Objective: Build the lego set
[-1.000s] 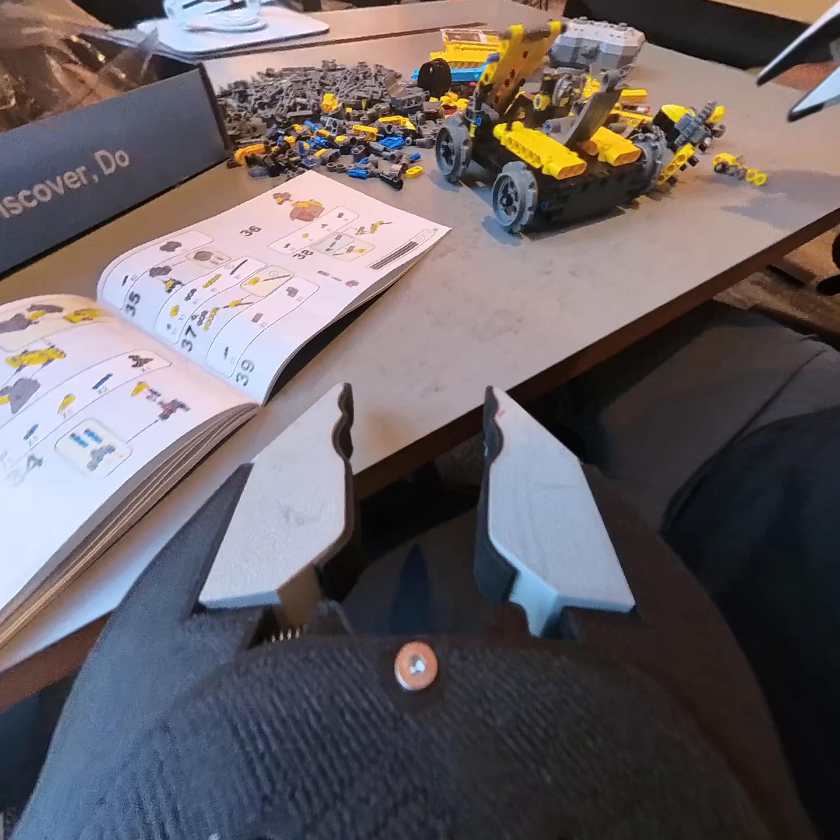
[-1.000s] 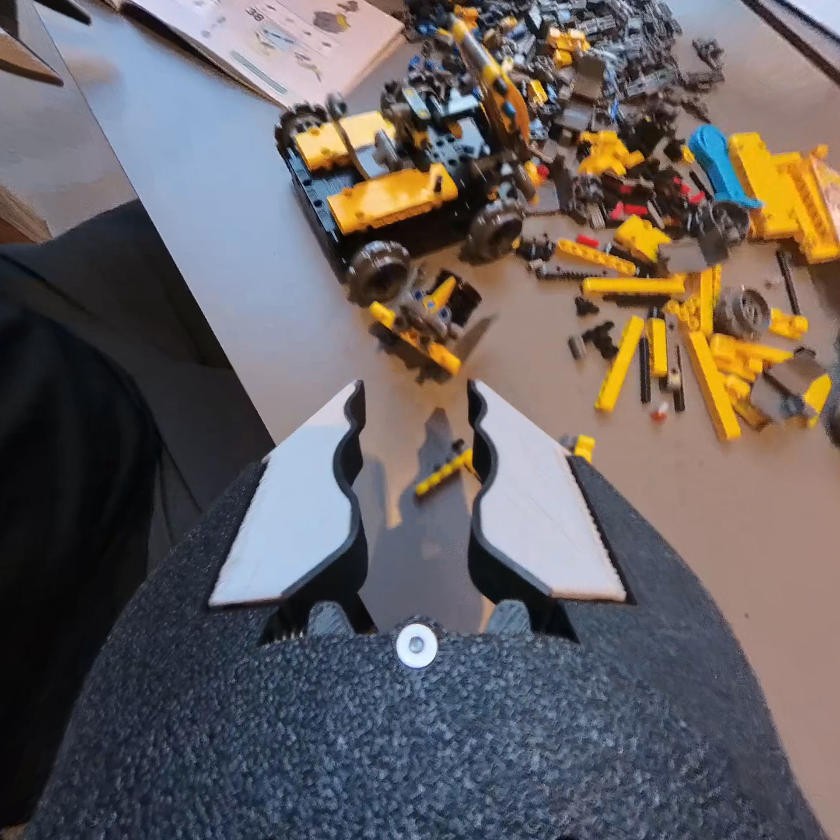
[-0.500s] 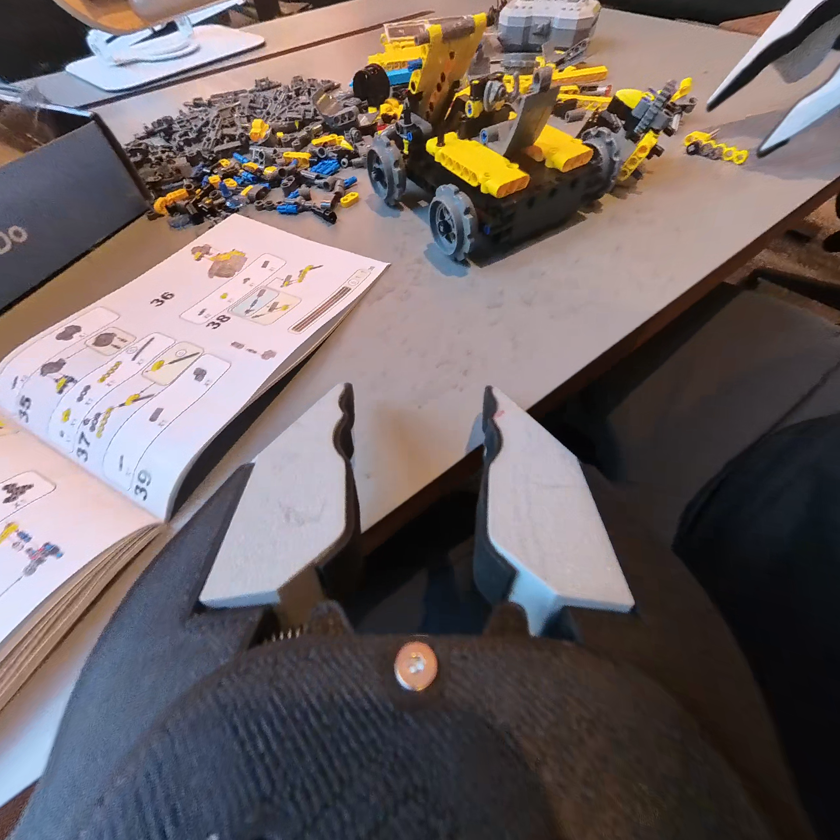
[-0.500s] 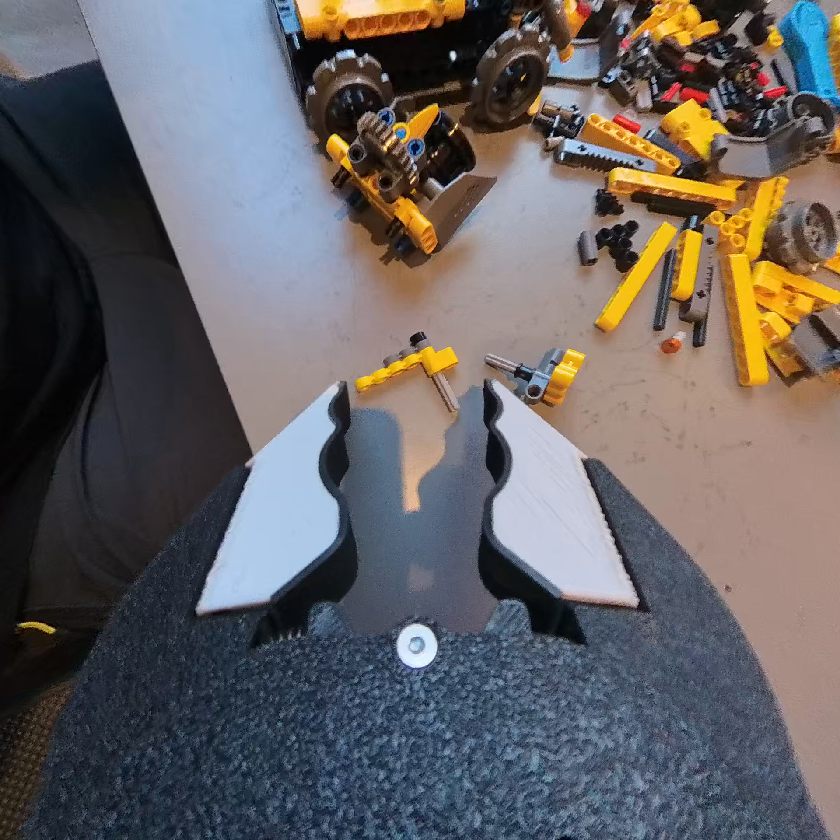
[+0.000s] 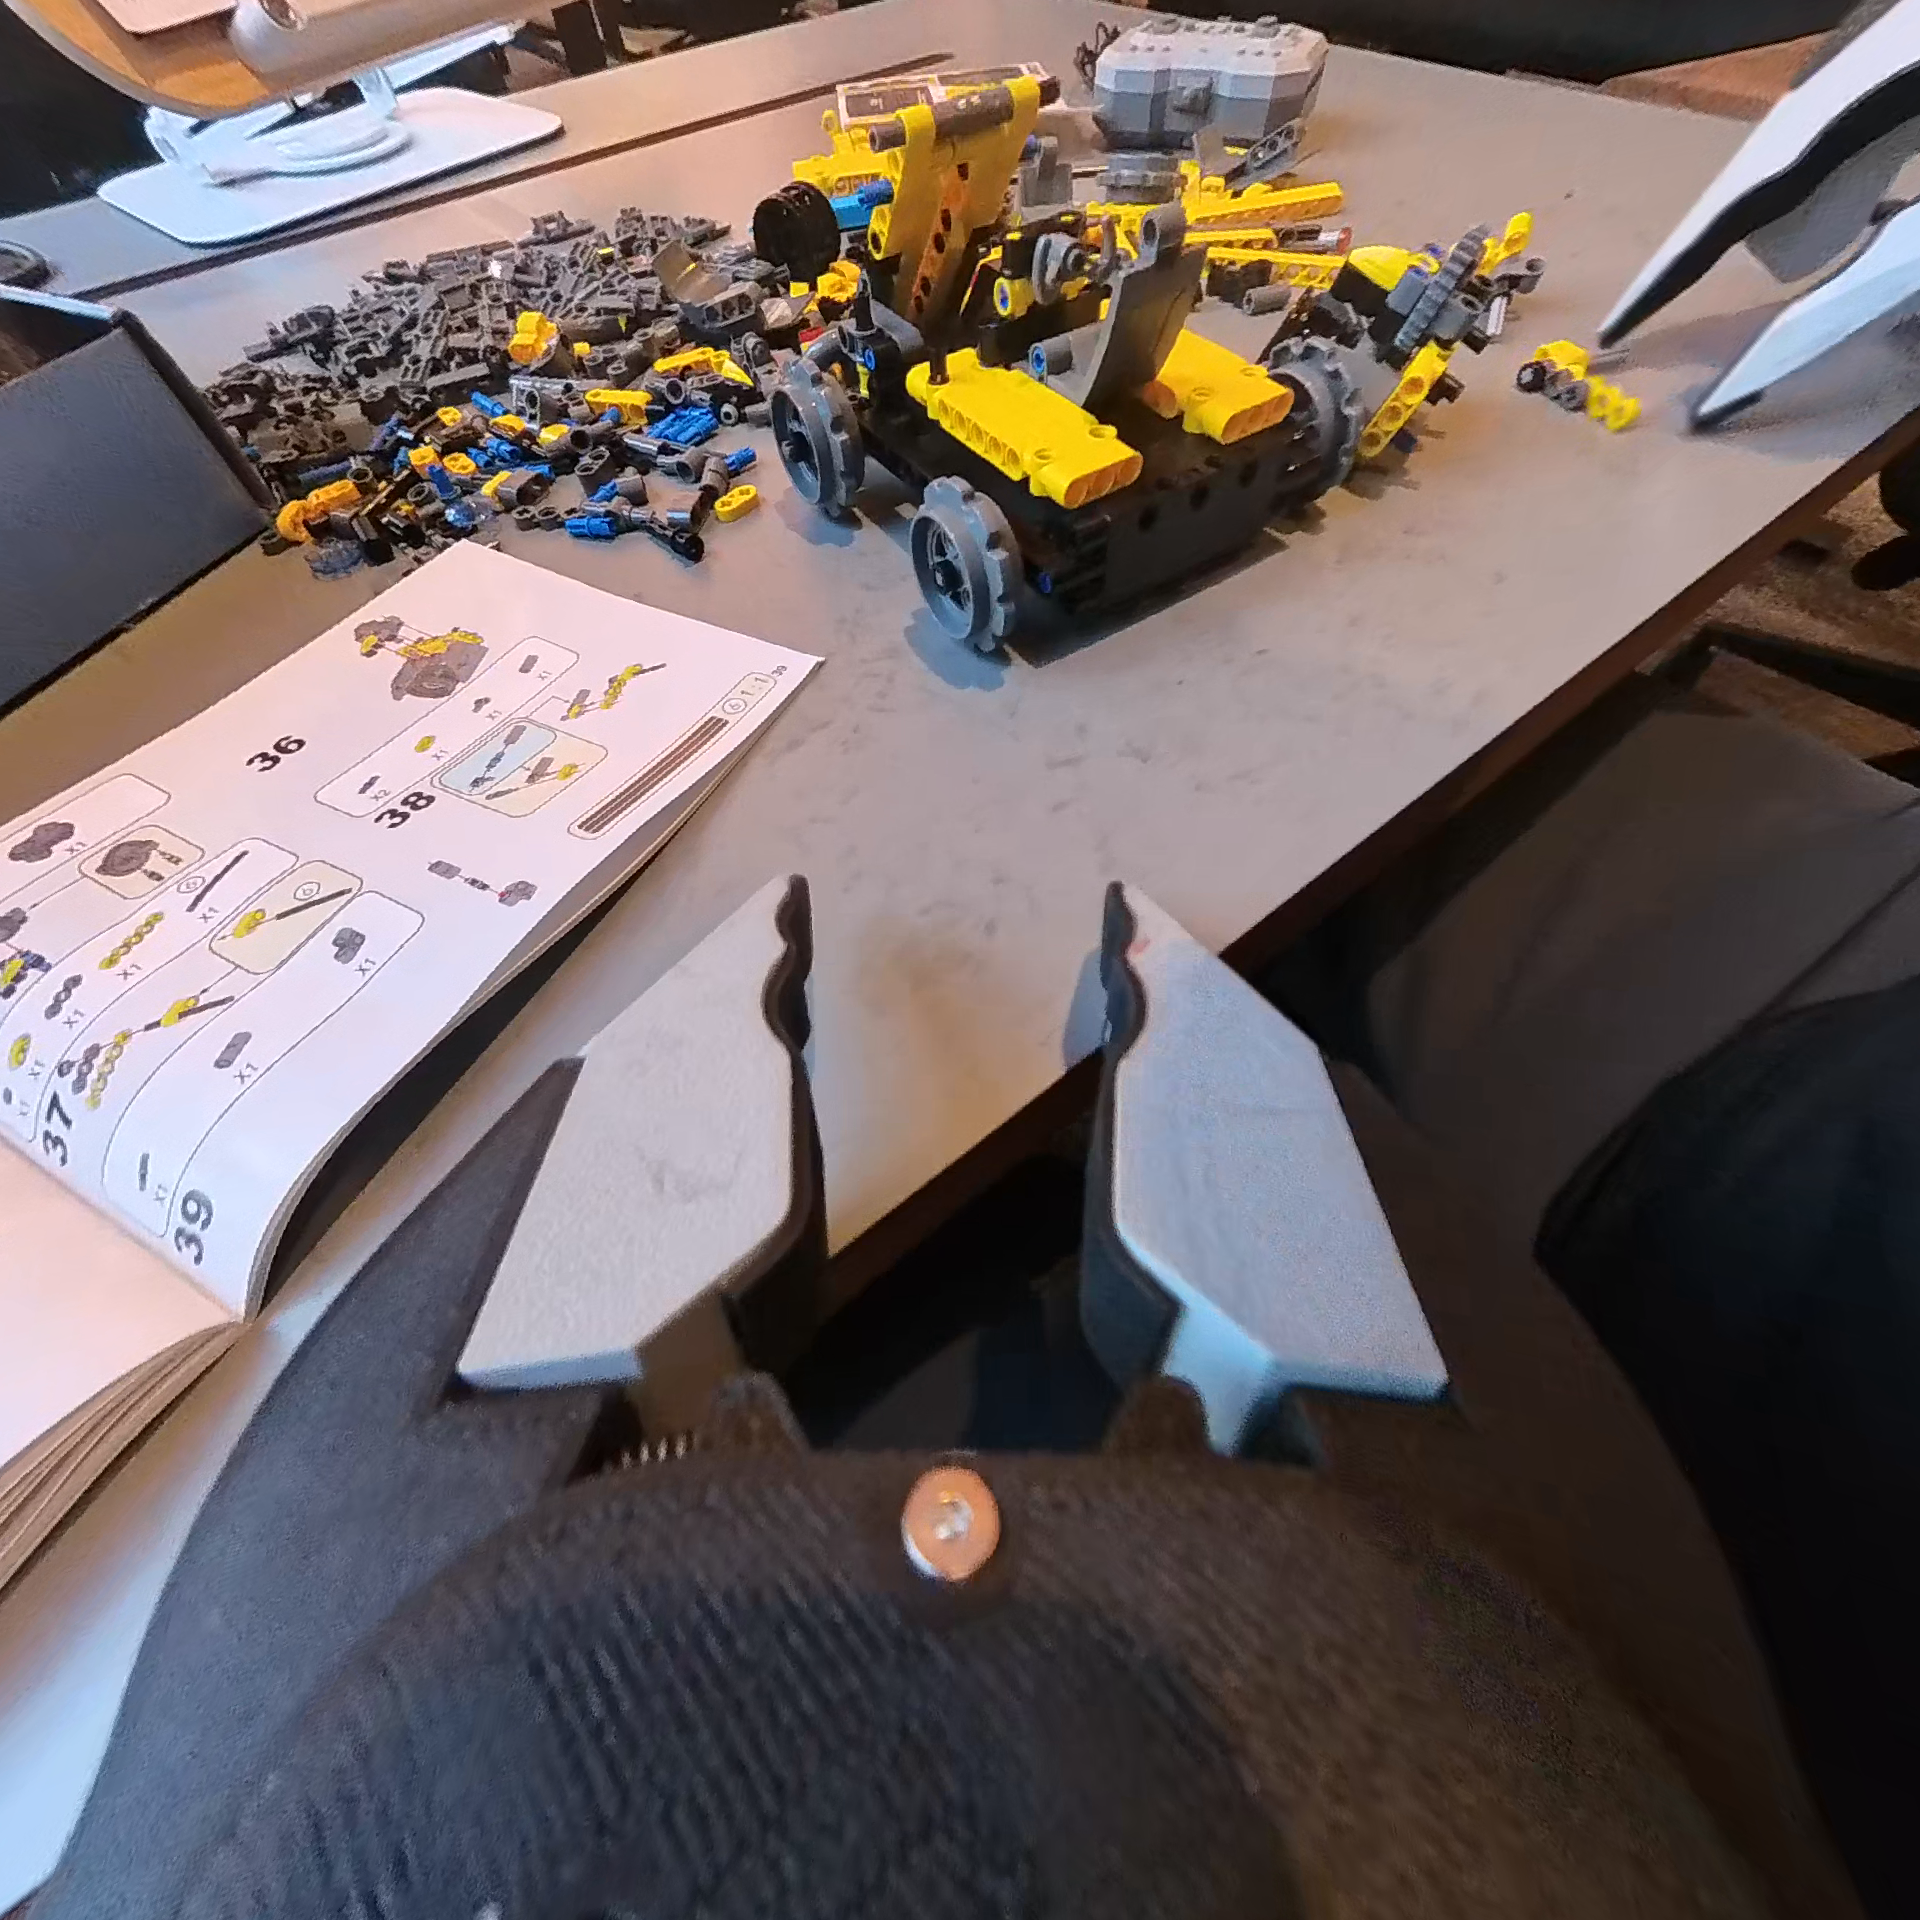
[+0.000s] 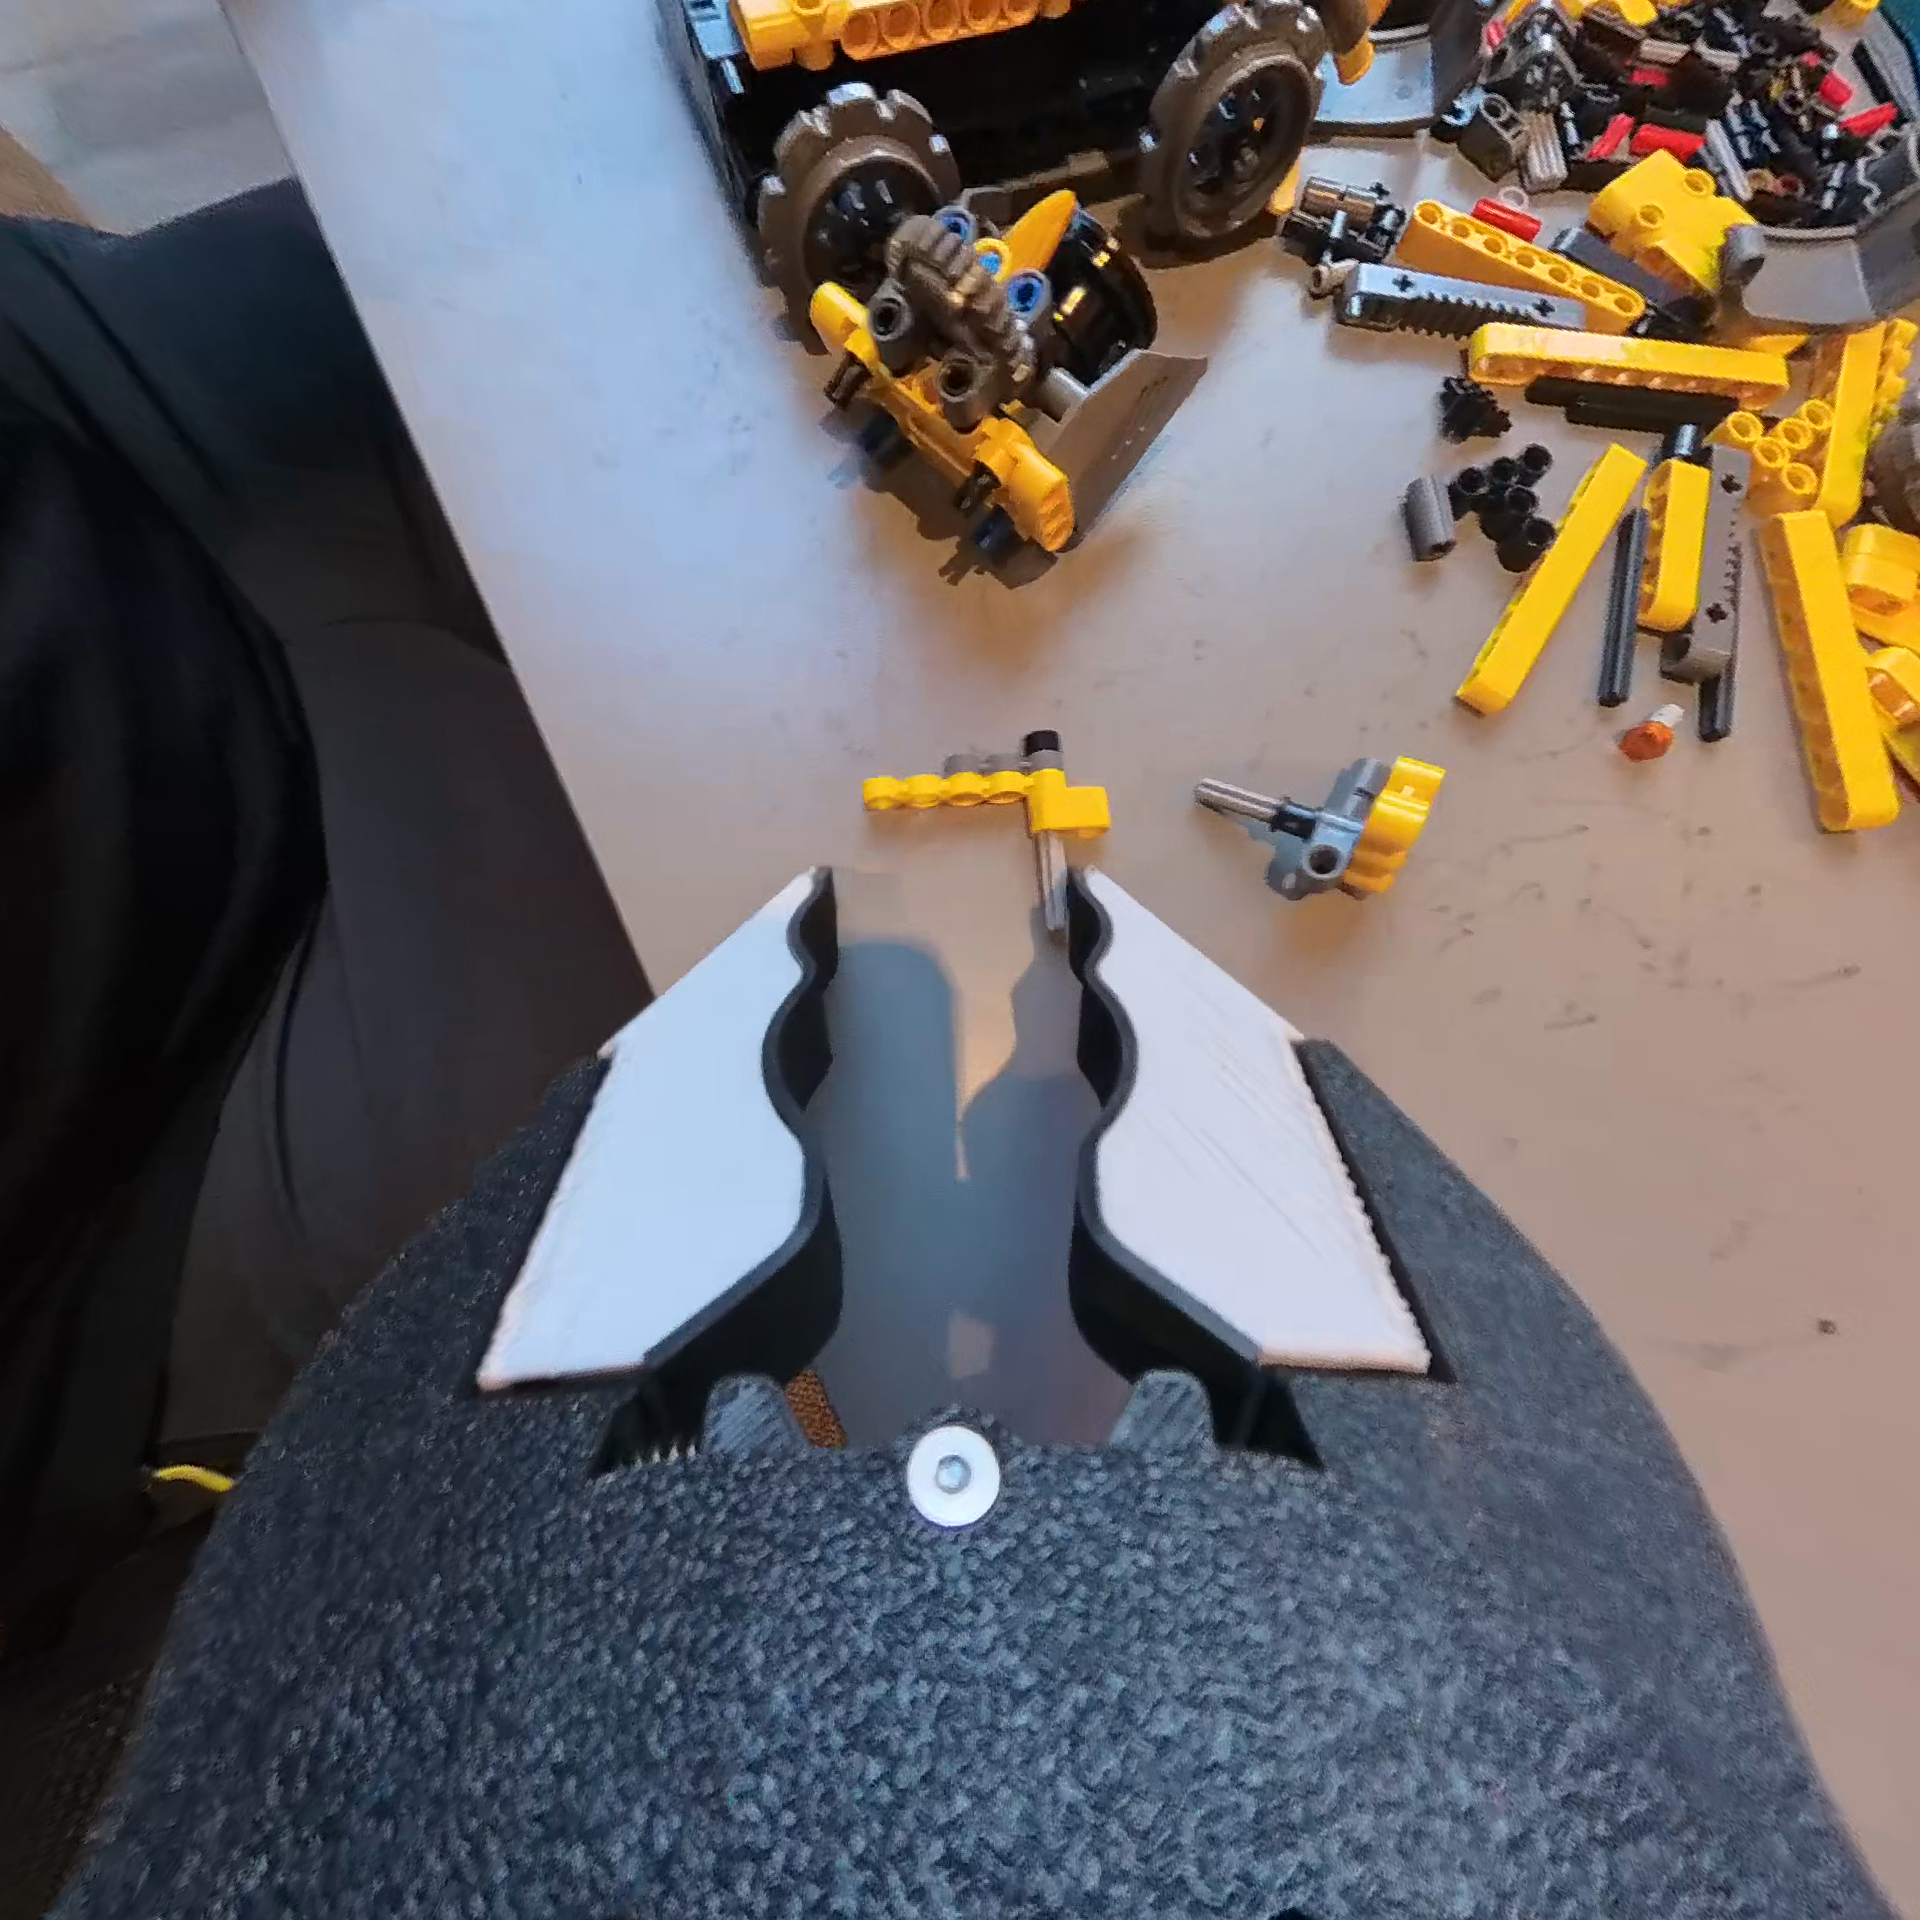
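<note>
My right gripper is open and empty, low over the grey table. Just ahead of its tips lies a small yellow beam with a grey axle; the axle end lies by the right finger tip. A grey and yellow connector piece lies to its right. My left gripper is open and empty over the table's near edge, beside an open instruction booklet. The yellow and black wheeled model stands farther on. The right gripper also shows in the left wrist view, far right.
A loose gear sub-assembly lies by the model's wheel. Yellow beams and small parts spread on the right. A heap of grey, blue and yellow parts lies beyond the booklet. A dark box stands left. A person's dark-clothed legs are below the table edge. About 30 cm separates my left fingertips from my right.
My right gripper has moved forward and down over the table toward the small yellow beam and has opened wider. My left gripper has moved forward and right, so the booklet slid left in view.
</note>
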{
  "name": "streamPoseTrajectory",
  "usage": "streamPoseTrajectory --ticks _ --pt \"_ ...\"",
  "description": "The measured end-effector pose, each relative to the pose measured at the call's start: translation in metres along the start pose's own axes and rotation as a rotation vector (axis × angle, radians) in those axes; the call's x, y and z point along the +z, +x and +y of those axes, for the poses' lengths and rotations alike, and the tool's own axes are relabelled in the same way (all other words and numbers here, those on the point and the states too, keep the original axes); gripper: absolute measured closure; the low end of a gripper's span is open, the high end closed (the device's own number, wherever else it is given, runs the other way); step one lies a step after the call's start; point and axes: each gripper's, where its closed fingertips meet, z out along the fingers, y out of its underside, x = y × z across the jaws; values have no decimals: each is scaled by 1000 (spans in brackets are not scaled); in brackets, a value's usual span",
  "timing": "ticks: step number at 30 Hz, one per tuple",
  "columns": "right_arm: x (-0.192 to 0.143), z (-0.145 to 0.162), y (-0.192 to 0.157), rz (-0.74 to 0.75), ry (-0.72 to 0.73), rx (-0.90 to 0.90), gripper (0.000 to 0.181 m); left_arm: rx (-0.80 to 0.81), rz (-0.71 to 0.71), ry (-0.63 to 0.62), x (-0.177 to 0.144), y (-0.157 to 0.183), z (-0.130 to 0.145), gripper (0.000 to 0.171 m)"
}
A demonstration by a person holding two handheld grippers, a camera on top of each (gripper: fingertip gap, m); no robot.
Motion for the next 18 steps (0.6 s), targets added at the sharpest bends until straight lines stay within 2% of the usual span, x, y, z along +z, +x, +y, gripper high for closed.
streamPoseTrajectory --ticks 5,9,13,18 --pt "3 -9 -16 -51 49 -1 138 10 -7 23 0 -1 -4 117" --pt "0 -14 -5 -20 89 20 138 -5 -5 47 -2 -4 -6 117" --pt "-8 -28 11 12 195 65 140 -31 4 59 -1 -8 -6 117" --pt "-2 -18 21 9 138 95 138 -39 7 67 2 -10 -6 118"
